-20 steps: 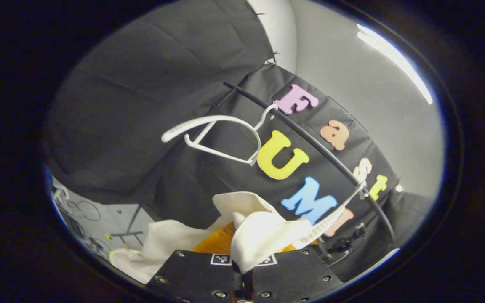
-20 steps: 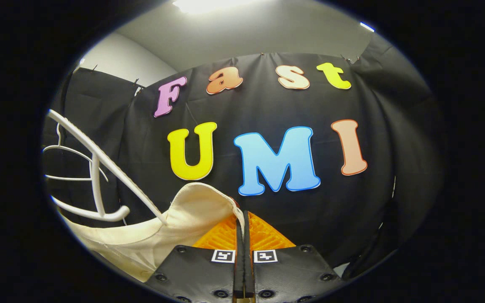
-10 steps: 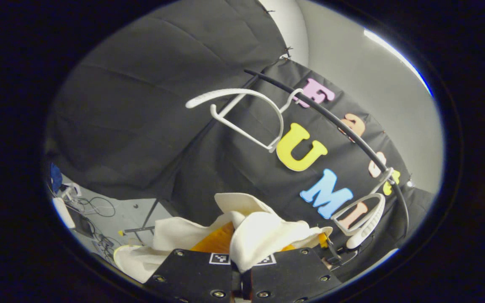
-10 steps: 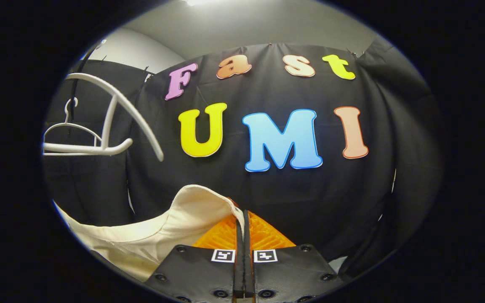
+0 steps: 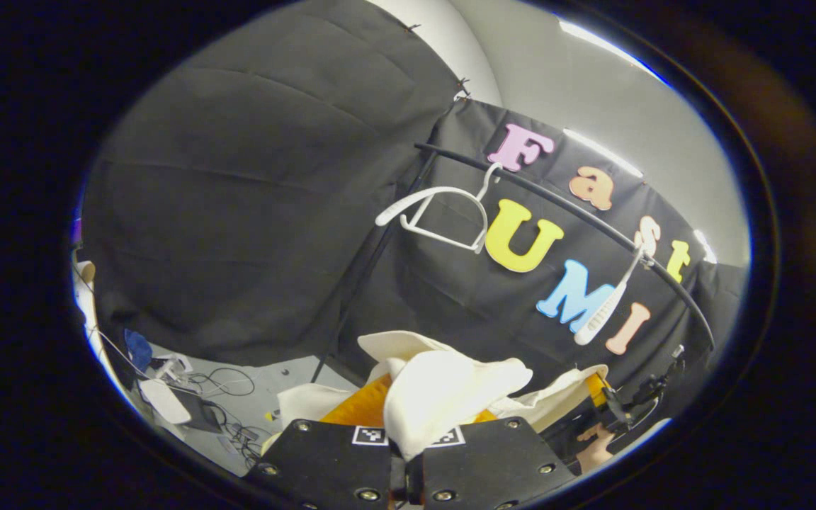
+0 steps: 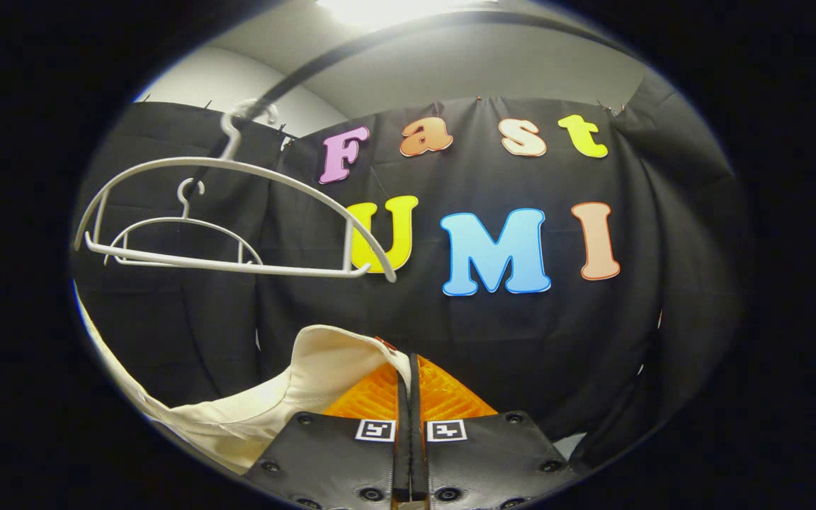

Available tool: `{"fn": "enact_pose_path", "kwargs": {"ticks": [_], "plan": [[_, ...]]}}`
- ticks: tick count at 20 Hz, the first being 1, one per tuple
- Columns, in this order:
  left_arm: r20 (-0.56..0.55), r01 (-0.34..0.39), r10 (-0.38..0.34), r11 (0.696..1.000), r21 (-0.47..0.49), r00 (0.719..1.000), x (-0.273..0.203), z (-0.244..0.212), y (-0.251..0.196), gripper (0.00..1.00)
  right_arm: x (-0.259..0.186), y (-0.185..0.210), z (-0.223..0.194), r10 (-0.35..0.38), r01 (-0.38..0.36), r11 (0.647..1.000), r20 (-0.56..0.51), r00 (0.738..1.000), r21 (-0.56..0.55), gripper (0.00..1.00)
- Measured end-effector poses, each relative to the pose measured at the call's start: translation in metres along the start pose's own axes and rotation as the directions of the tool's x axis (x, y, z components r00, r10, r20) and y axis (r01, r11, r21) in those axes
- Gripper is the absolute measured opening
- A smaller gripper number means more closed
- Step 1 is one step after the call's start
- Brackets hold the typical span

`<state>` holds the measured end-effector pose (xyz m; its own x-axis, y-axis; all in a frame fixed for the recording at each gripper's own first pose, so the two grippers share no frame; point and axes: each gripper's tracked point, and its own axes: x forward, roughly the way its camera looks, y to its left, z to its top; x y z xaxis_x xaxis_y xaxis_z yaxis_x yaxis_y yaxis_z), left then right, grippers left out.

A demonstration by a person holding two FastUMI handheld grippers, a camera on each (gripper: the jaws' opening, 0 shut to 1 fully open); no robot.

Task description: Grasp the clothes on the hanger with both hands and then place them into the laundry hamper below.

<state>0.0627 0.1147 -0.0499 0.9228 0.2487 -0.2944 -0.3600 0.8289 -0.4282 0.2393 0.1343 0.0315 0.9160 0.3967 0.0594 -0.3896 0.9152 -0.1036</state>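
A cream garment (image 5: 443,393) bunches over my left gripper (image 5: 406,439), whose orange fingers are shut on a fold of it. The same cream garment (image 6: 287,397) hangs leftward from my right gripper (image 6: 406,382), which is shut on its edge. Off the cloth, a bare white hanger (image 6: 238,212) dangles from the black rail (image 6: 323,64) up to the left. In the left gripper view that hanger (image 5: 603,308) hangs edge-on, and the right gripper (image 5: 627,411) with a hand (image 5: 596,450) on it shows at the lower right.
A second empty white hanger (image 5: 443,216) hangs on the rail (image 5: 564,212) farther along; it is the smaller hanger (image 6: 181,237) behind the near one. Cables and small devices (image 5: 188,397) lie on the grey floor at lower left. A black stand pole (image 5: 362,283) runs down from the rail.
Both grippers have come away from the rail with the garment. It slid off the near hanger, which swung back and now hangs bare above. More floor shows at the left.
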Motion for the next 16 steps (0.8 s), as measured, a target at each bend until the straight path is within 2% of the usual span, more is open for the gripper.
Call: {"fn": "enact_pose_path", "kwargs": {"ticks": [4, 7, 11, 16], "plan": [[0.005, 0.056, -0.056, 0.998, 0.011, 0.998, -0.040, 0.006, 0.015, 0.05, -0.048, 0.042, 0.024, 0.058, -0.058, 0.998, 0.015, 0.998, -0.009, 0.02], [0.009, 0.125, -0.126, 0.990, 0.068, 0.992, -0.055, 0.012, 0.018, 0.05, -0.080, 0.094, 0.049, 0.129, -0.129, 0.992, 0.037, 0.991, -0.018, 0.00], [-0.027, 0.221, -0.220, 0.968, 0.117, 0.975, -0.048, -0.005, -0.004, 0.05, -0.116, 0.170, 0.060, 0.254, -0.251, 0.966, 0.049, 0.966, -0.068, 0.02], [-0.068, 0.301, -0.294, 0.943, 0.139, 0.953, -0.042, -0.027, -0.033, 0.05, -0.143, 0.240, 0.059, 0.375, -0.374, 0.927, 0.026, 0.927, -0.038, 0.02]]}}
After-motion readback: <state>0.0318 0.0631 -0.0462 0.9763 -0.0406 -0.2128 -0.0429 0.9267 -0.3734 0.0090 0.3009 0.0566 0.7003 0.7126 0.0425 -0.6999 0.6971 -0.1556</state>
